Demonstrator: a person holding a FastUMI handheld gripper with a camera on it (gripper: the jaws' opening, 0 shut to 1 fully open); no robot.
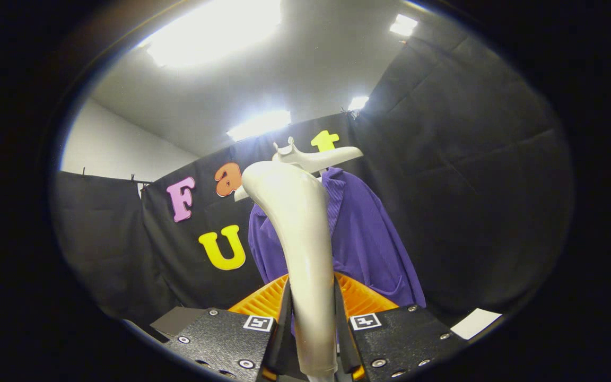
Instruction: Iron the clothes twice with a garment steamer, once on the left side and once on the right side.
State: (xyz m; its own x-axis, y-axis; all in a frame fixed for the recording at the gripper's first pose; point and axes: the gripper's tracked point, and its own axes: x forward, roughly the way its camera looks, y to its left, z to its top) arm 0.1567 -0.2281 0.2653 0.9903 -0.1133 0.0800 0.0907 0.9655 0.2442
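Observation:
My gripper [312, 323] is shut on the handle of a cream-white garment steamer [297, 223], which rises upright from between the fingers and curves at its top. Beyond the steamer hangs a purple ribbed garment [369, 239] on a white hanger [319, 156], against the black cloth wall. The steamer's body hides the middle of the garment; its head stands in front of the collar area, a little left of the garment's centre. Whether the head touches the cloth I cannot tell.
An orange ribbed object [361, 300] sits low, just beyond the fingers and under the garment. A white sheet [476, 322] lies at the lower right. Black cloth walls [470, 185] close off the back and right; ceiling lights shine above.

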